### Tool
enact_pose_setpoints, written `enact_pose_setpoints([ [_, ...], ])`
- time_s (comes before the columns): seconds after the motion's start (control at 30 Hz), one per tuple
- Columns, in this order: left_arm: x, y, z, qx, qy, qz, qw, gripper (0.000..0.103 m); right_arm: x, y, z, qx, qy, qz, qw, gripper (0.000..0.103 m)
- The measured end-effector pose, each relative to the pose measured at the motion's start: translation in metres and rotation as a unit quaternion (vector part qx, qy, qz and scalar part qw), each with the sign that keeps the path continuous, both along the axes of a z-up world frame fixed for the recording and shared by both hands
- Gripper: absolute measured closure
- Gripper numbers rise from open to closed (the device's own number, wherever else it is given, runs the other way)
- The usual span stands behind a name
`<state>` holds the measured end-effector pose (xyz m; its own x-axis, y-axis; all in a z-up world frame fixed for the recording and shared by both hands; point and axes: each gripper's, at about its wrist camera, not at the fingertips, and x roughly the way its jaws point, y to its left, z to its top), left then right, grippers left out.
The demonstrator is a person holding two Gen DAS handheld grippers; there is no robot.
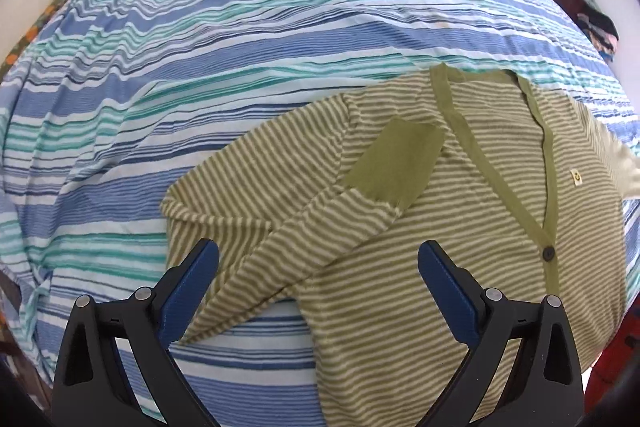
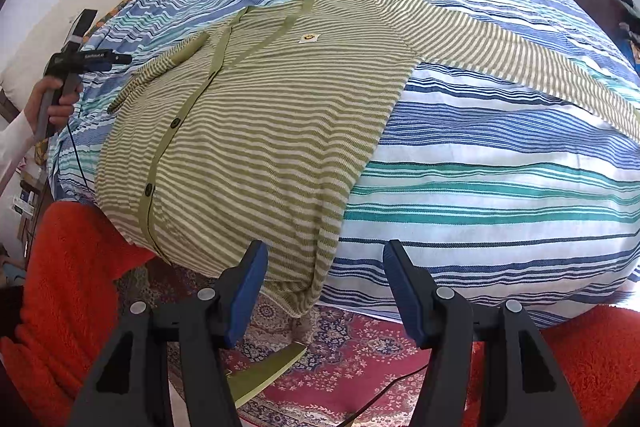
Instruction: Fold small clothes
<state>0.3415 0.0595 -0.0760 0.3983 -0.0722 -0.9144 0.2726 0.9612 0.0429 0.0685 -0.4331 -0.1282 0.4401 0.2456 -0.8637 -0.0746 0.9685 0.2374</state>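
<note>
- Green-and-white striped cardigan (image 2: 256, 131) spread face up on the bed (image 2: 500, 187), buttoned down the front, hem hanging a little over the near edge above the patterned rug (image 2: 340, 355).
- One sleeve (image 1: 256, 227) already doubled back across the chest, its plain green cuff (image 1: 394, 163) lying just beside the neck band.
- Other sleeve (image 2: 520, 51) stretched out flat on the striped bedspread, well away from the body, not yet folded.
- Left gripper (image 1: 318, 259) spread wide, holding nothing, poised over the folded sleeve near the armpit.
- Right gripper (image 2: 325, 267) likewise spread and empty, hovering at the hem corner by the edge of the bed.
- Likely handling: light, soft knit, limp with no stiffness of its own; bound to sag and stretch when lifted by one point, and prone to dragging the bedspread into wrinkles.
- Not fragile, hardly slippery; ribbed surface should grip well between the blue pads (image 2: 402, 291).
- Best holds, by judgement: the thicker cuff or the edge of the outstretched sleeve for the next fold, then hem corner and shoulder together for doubling the body.
- Pinching only one layer risks undoing the sleeve already laid; a shallow bite on the doubled edge seems safer.
- Buttons (image 2: 175, 123) worth avoiding between the pads.
</note>
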Motion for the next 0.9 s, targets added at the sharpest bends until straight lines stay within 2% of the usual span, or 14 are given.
enact_pose_setpoints([
  [0.1,0.033,-0.023,-0.015,-0.007,0.028,-0.028,0.9992,0.003,0.002,0.005,-0.001,-0.010,0.001,0.006,1.000,0.043],
  [0.17,0.048,-0.038,-0.037,0.028,0.049,-0.047,0.9973,0.003,0.003,0.006,-0.004,-0.014,0.005,0.006,1.000,0.043],
  [0.23,0.054,-0.048,-0.061,0.065,0.081,-0.059,0.9929,0.014,0.005,0.006,-0.006,-0.016,0.010,0.005,1.000,0.043],
  [0.3,0.053,-0.051,-0.074,0.064,0.106,-0.067,0.9901,0.047,0.007,0.006,-0.009,-0.017,0.017,0.003,1.000,0.043],
  [0.33,0.050,-0.050,-0.071,0.050,0.100,-0.069,0.9913,0.057,0.007,0.005,-0.011,-0.017,0.020,0.003,1.000,0.043],
  [0.37,0.046,-0.050,-0.064,0.043,0.086,-0.067,0.9931,0.078,0.008,0.004,-0.012,-0.016,0.022,0.001,1.000,0.043],
  [0.4,0.041,-0.048,-0.056,0.043,0.069,-0.061,0.9948,0.093,0.008,0.004,-0.013,-0.015,0.023,0.000,1.000,0.043],
  [0.57,0.007,-0.013,-0.006,-0.021,-0.006,-0.020,0.9996,0.096,0.010,0.005,-0.014,-0.009,0.023,0.003,1.000,0.043],
  [0.67,-0.004,0.033,0.022,-0.045,-0.043,0.057,0.9964,0.097,0.009,0.008,-0.014,-0.009,0.020,0.009,1.000,0.043],
  [0.73,-0.015,0.080,0.044,-0.060,-0.078,0.146,0.9843,0.097,0.007,0.010,-0.011,-0.008,0.016,0.011,1.000,0.043],
  [0.77,-0.021,0.111,0.052,-0.071,-0.093,0.196,0.9736,0.097,0.006,0.010,-0.010,-0.009,0.013,0.011,1.000,0.043],
  [0.83,-0.041,0.172,0.063,-0.067,-0.125,0.298,0.9439,0.097,0.003,0.011,-0.006,-0.010,0.005,0.010,1.000,0.043],
  [0.9,-0.061,0.229,0.062,-0.058,-0.141,0.387,0.9093,0.097,0.001,0.011,-0.004,-0.011,0.000,0.010,1.000,0.043],
])
